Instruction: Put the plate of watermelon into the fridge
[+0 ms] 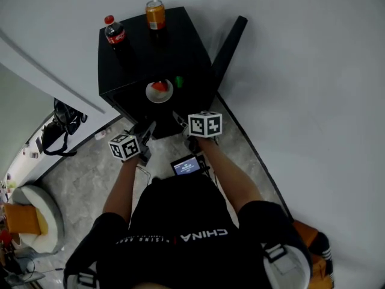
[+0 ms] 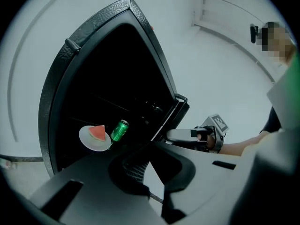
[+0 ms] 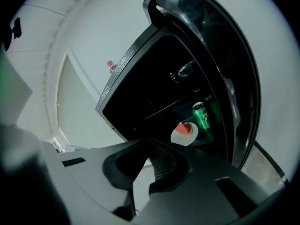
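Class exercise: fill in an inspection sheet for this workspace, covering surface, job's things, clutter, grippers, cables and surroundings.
Surface: grey marbled floor; black fridge stands on it, door open.
Job's things: plate with watermelon already on a fridge shelf.
Clutter: green can beside the plate; cola bottle and orange can on the fridge top.
Grippers: left gripper and right gripper both shut, empty, before the fridge.
Cables: possibly a thin lead near the small screen.
Surroundings: pale wall; black bag at left.
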Tool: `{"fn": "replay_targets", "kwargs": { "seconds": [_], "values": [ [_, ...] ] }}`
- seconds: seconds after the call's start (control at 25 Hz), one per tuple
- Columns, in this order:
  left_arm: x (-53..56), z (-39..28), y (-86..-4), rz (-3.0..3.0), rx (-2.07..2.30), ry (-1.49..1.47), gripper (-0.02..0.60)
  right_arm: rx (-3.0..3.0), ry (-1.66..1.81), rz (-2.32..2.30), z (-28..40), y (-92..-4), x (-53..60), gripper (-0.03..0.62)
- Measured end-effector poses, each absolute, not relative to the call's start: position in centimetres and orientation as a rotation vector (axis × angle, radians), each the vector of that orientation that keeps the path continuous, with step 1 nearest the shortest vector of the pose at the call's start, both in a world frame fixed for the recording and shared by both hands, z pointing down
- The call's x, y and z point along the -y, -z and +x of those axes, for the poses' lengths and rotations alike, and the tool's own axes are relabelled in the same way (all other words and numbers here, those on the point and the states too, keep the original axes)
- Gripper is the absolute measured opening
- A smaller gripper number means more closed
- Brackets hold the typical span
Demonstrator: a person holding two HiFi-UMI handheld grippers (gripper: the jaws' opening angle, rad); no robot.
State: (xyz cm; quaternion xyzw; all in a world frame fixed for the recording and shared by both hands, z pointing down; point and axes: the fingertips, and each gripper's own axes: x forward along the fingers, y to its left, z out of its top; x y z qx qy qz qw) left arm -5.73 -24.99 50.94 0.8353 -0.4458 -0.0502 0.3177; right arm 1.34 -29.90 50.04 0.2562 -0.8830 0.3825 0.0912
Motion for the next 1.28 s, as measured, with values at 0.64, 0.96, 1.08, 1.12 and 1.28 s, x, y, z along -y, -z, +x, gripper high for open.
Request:
{"fn": "replay_targets", "kwargs": {
  "seconds": [0.64,0.96,1.08,1.12,1.28],
  "values": [
    [15.2,-0.8,-55.9,2.037,1.214,0.065,0.012,2.572,-1.097,0.623,6.2,-55.0,23.9,0.021],
    [9.1,0.3,-55.6,2.109,1.125,0.025,0.012,2.497,-1.090,0.746,7.9,-56.8,17.5,0.021],
    [5.2,-1.3,-56.3,2.130,1.173,-0.121,0.012,2.489,-1.073,0.822,7.4,-55.9,14.8,0.021],
    [3.9,-1.8,-56.8,2.133,1.187,-0.178,0.012,2.489,-1.083,0.839,7.0,-55.8,13.7,0.021],
    [-1.8,-3.4,-57.4,2.156,1.166,-0.213,0.012,2.476,-1.127,0.894,5.7,-55.8,8.6,0.021]
  ]
}}
